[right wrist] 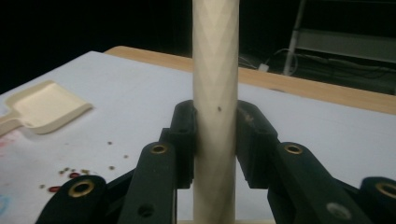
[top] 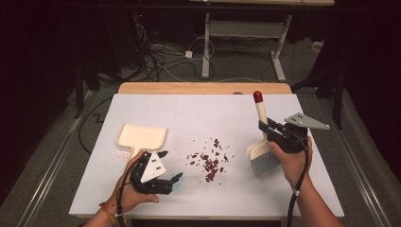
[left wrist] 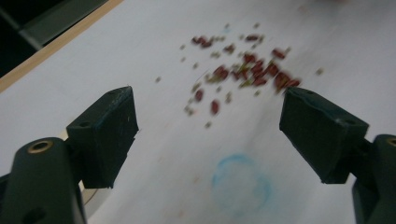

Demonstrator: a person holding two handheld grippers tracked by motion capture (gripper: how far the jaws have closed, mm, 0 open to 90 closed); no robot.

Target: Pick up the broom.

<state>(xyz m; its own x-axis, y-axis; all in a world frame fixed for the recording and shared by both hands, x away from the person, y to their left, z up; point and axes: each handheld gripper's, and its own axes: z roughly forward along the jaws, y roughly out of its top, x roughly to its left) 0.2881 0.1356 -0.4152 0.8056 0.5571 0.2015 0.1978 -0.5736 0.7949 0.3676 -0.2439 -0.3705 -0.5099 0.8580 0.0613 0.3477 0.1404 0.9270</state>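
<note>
My right gripper is clamping the cream plastic handle of a small hand brush with a red cap on top and grey bristles below. In the right gripper view both black pads are pressing the handle from either side, and the handle is standing upright between them. The brush is hanging near the right edge of the white table sheet, bristles pointing down, just right of the spill.

My left gripper is standing released, jaws wide apart with nothing between them. It is hovering near the front edge, left of the spill. In the left gripper view the jaws are framing the scattered dark red beans, which are lying loose on the sheet, apart from both pads.

The beans are sitting mid-table between my two grippers. A cream plastic dustpan is lying flat on the sheet just beyond my left hand, its handle pointing toward me.
</note>
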